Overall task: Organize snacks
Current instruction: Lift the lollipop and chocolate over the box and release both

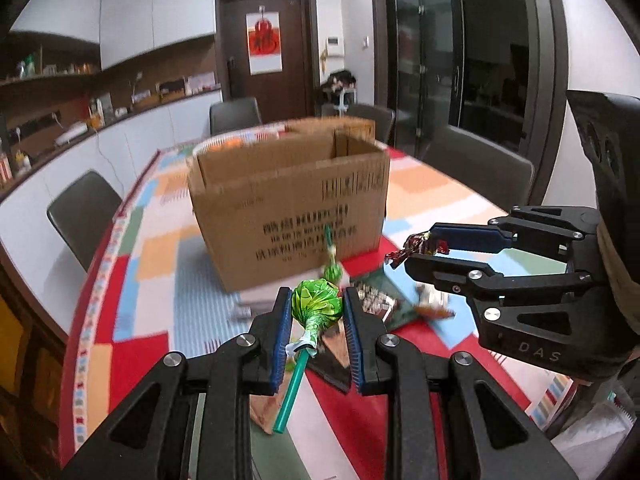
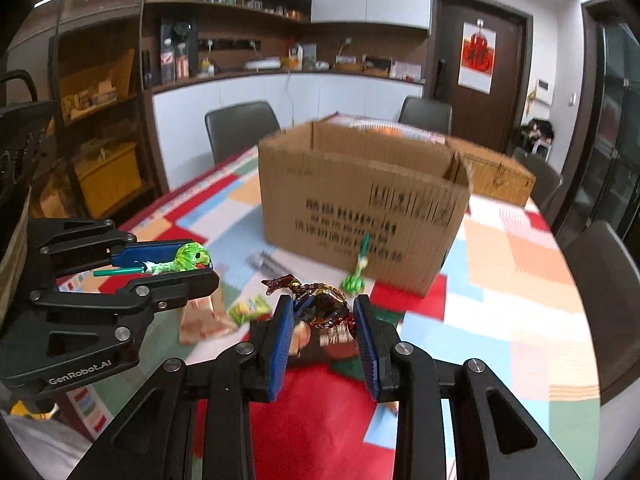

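My left gripper (image 1: pixel 316 312) is clenched on a green lollipop (image 1: pixel 318 300); the wrapped head sits between the blue pads and the teal stick hangs back toward me, along the line of the fingers. My right gripper (image 2: pixel 323 322) is clenched on a dark wrapped candy (image 2: pixel 320 304), with the twisted ends sticking out to the left and above the pads. Both are up in the air, above the patchwork tablecloth (image 1: pixel 160 248).

Outward from the fingers, a few snacks are left on the cloth: a second green lollipop (image 2: pixel 354 276) just in front of the cardboard box (image 2: pixel 360 200), a small yellow-green packet (image 2: pixel 248 308) and some dark packets (image 1: pixel 376 300) under the grippers.

The open box stands straight ahead of both grippers and higher than the pads, its long side across my view. I judge that the two hands are about equally near, the left one a little more centred on the opening. The next move needs the grippers to clear the near wall before I let go.
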The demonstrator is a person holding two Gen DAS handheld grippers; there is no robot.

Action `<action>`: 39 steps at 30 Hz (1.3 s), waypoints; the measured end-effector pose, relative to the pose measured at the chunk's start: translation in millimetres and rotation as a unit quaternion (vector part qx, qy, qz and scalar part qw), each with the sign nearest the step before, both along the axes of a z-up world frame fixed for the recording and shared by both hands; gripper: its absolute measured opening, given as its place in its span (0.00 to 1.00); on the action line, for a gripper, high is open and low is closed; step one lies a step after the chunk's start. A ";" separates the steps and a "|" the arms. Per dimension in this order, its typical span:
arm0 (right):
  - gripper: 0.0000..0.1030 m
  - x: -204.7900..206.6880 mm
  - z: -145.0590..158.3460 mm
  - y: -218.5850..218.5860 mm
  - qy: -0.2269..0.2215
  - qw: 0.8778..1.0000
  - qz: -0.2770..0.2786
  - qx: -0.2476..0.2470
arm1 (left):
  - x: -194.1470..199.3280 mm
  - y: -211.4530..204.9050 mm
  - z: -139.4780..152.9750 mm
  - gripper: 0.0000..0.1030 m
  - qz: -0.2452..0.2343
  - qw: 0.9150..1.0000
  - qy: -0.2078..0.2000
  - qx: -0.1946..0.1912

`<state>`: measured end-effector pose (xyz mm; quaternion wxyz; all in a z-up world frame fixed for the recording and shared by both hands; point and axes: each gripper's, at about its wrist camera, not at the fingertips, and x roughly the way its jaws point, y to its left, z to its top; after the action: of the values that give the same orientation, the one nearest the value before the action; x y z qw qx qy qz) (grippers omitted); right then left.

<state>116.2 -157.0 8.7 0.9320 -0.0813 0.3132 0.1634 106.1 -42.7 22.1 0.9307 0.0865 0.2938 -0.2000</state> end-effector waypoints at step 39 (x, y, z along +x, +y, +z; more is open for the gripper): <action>0.31 156.9 97.6 -32.5 -0.055 0.994 -0.055 0.083 | 170.4 -2.9 87.8 0.25 0.046 0.996 -0.061 -0.034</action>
<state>273.1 -189.4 106.3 0.9588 0.0047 0.2514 0.1321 276.4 -45.6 109.8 0.9575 0.0529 0.2330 -0.1613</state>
